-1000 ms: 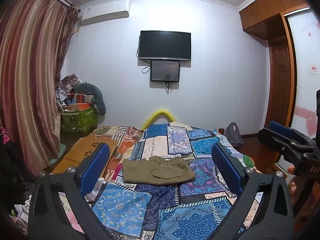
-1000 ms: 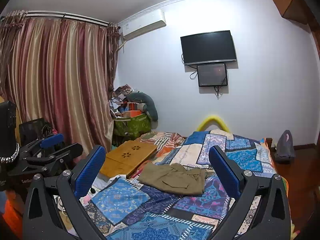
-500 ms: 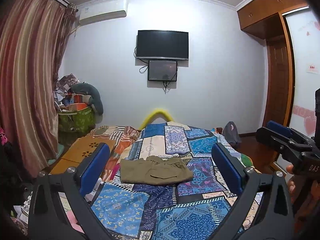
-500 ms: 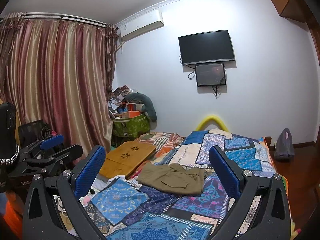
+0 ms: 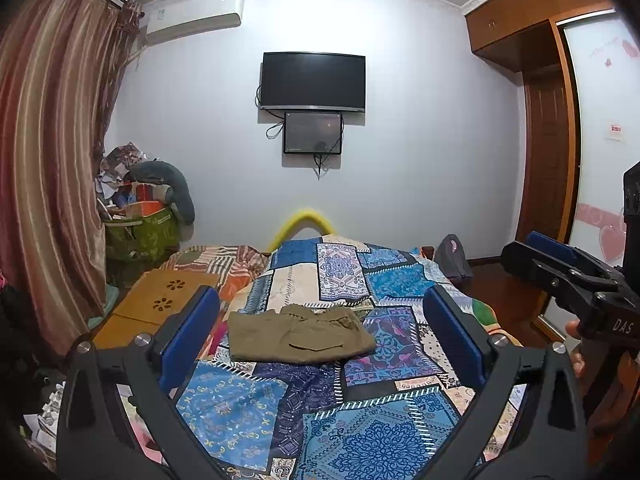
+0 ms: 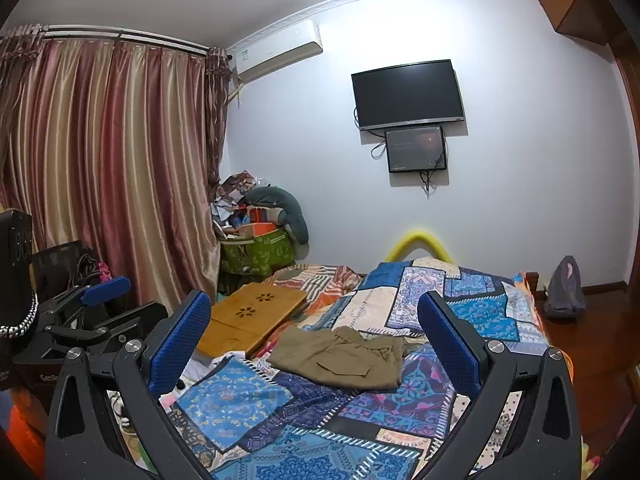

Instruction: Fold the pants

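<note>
Far left, striped curtains (image 6: 104, 168) hang closed, with a heaped green basket (image 6: 260, 254) in the corner beside them. A wooden lap tray (image 6: 252, 316) lies on the bed's left side, next to a striped orange blanket (image 5: 224, 258). The left gripper (image 5: 320, 336) hangs over the near part of the bed with its blue pads spread wide and nothing between them. The pants (image 5: 298, 334) — olive, folded into a compact rectangle with a pocket flap facing up — lie flat on the blue patchwork quilt (image 5: 352, 432) around the middle of the bed, well apart from both grippers. On the far wall a dark television (image 5: 313, 81) sits above a smaller screen (image 5: 313, 133). The right gripper (image 6: 314, 344) is likewise held above the quilt, jaws parted and empty — a hand (image 5: 578, 344) grips its handle at the right edge of the left view. A wooden wardrobe (image 5: 548, 128) stands at far right.
</note>
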Motion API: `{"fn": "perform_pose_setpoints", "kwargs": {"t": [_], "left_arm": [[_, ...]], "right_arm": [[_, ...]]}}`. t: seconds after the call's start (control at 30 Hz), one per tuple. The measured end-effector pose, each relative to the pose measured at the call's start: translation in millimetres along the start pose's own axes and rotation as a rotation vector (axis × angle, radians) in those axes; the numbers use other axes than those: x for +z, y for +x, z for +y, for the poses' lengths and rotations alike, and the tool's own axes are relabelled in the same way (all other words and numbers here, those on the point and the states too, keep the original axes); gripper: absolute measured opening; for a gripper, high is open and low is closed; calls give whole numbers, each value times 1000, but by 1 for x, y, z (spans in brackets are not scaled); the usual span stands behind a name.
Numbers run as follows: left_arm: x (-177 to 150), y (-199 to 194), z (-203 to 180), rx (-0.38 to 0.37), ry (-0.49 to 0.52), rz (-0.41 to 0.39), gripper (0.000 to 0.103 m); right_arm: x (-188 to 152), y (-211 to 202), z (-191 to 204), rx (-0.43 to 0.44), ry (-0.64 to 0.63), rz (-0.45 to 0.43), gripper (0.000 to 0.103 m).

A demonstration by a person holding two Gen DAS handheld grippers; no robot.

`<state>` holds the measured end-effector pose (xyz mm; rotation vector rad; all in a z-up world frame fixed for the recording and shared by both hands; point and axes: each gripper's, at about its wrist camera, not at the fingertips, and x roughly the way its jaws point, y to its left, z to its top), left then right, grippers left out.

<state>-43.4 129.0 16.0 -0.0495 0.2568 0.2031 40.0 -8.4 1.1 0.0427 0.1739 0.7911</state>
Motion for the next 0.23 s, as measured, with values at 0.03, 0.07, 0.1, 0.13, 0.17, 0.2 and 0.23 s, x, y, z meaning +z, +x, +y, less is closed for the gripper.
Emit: {"fn": "perform_pose_setpoints", "kwargs": {"t": [0.03, 0.07, 0.1, 0.13, 0.17, 0.2, 0.23], "left_arm": [[0, 1, 0, -2, -1, 2, 103], [0, 1, 0, -7, -1, 5, 103], [0, 2, 0, -9, -1, 7, 103], [0, 3, -1, -11, 1, 9, 103], [1, 4, -2, -10, 5, 9, 103], [1, 5, -3, -9, 9, 9, 103], [0, 5, -3, -8, 12, 9, 103]], "right_arm": [[0, 0, -1, 0, 2, 0, 103], [-1, 0, -1, 0, 3, 1, 103], [-1, 1, -2, -1, 4, 2, 103], [-1, 1, -2, -1, 5, 2, 103], [-1, 1, -3, -3, 5, 2, 103], [-2, 1, -2, -4, 6, 2, 103], [-3, 1, -3, -4, 6, 3, 103]]}}
